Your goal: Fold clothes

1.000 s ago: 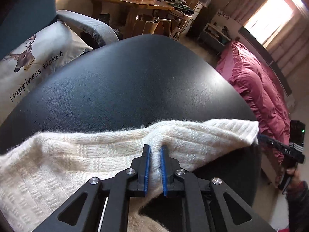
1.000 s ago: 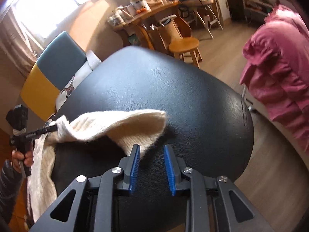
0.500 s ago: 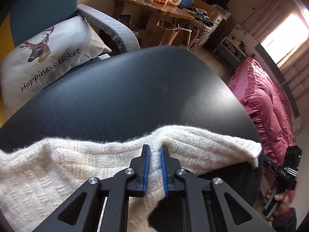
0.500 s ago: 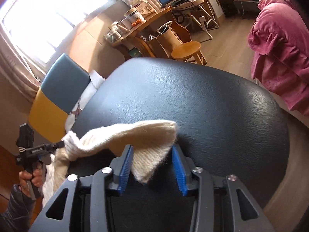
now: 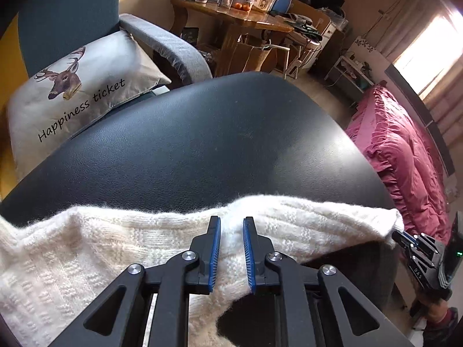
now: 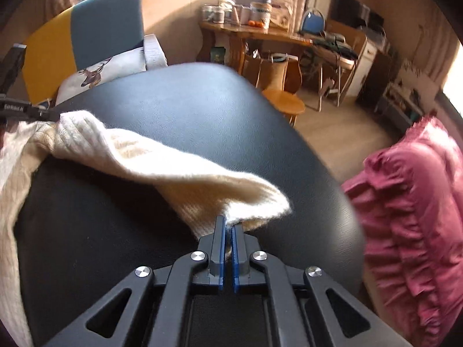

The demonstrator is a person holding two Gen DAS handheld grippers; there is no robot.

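- The sweater [image 5: 86, 248] lies along the table's [image 5: 202, 144] near edge.
- Behind the table to the left — a cushion [image 5: 78, 95] on an armchair [image 5: 162, 43].
- Right of the table — a bed [image 5: 405, 156].

Cream ribbed-knit sweater [image 5: 86, 248], black leather-grain table [image 5: 202, 144], magenta ruffled bedspread [image 5: 405, 156], white deer-print cushion [image 5: 78, 92], blue gripper pads [image 5: 215, 248]

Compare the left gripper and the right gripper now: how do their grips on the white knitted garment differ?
The left gripper holds the white knitted garment at a fold along its edge, with a visible gap between its blue pads; the right gripper has its pads nearly together. The left gripper pinches a mid-edge spot, while the right gripper pinches an end corner. Both are shut on the same garment above the black surface.
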